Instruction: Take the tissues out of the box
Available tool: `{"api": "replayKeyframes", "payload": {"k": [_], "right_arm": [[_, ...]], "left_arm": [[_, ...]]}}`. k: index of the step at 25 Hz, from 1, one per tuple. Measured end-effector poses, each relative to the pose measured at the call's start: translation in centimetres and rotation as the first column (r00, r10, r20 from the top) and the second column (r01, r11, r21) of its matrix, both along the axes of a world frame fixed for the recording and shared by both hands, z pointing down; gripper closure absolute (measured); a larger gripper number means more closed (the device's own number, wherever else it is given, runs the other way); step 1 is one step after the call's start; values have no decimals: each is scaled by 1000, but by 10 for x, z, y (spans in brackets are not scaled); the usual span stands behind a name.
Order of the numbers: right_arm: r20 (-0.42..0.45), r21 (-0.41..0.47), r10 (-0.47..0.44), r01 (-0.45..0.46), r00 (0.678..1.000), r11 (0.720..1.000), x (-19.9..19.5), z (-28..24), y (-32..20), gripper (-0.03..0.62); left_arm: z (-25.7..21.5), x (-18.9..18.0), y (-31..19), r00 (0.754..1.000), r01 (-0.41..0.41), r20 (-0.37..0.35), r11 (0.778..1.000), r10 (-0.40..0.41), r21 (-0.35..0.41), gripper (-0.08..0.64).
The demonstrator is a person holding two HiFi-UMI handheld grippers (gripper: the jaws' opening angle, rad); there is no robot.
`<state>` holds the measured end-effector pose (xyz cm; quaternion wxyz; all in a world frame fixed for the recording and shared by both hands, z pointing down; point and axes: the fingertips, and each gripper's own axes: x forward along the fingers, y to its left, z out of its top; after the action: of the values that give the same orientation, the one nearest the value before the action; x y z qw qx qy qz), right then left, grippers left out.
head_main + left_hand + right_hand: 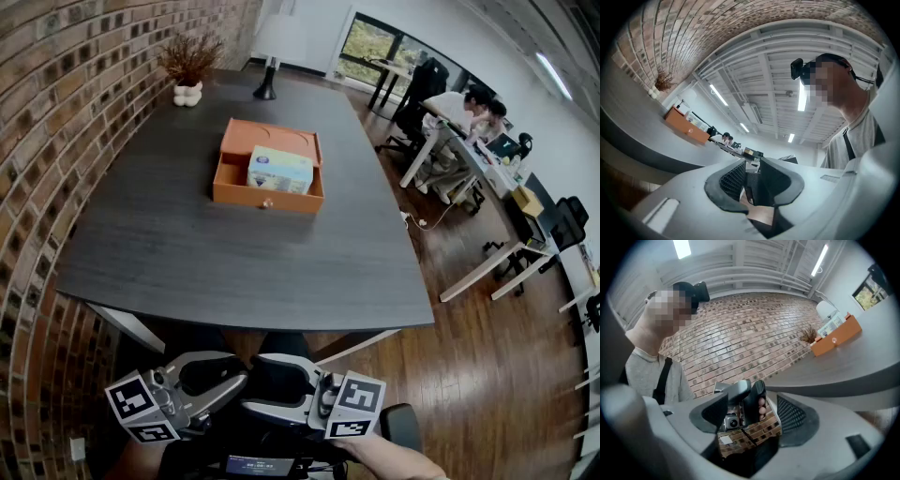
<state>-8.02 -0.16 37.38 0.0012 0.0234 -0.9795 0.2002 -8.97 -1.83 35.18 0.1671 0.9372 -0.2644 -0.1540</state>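
Left gripper [230,375] and right gripper [272,398] hang, jaws apart, off the table's [187,253] near edge; tissues [279,170] seemingly sit in its orange box [267,199].

The tissues [279,170] sit low in the orange box [266,199], whose front wall hides their lower part; their print is too small to read. In the left gripper view the box [686,126] is tiny and its contents are only a pale speck. In the right gripper view its wall [836,339] covers most of them. The head view's bottom edge cuts off the person's arms just behind the left gripper [234,380] and right gripper [267,389]. People at the far desks [464,108] are too small to make out.
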Motion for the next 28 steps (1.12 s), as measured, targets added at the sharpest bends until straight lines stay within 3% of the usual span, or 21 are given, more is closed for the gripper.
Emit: {"api": "replayKeyframes", "payload": {"k": [28], "right_arm": [[-6,-9,1,-1,1000,1000,-1,1,0,267]], "left_arm": [[0,1,1,1000,-1,5,1000,1,0,476]]}}
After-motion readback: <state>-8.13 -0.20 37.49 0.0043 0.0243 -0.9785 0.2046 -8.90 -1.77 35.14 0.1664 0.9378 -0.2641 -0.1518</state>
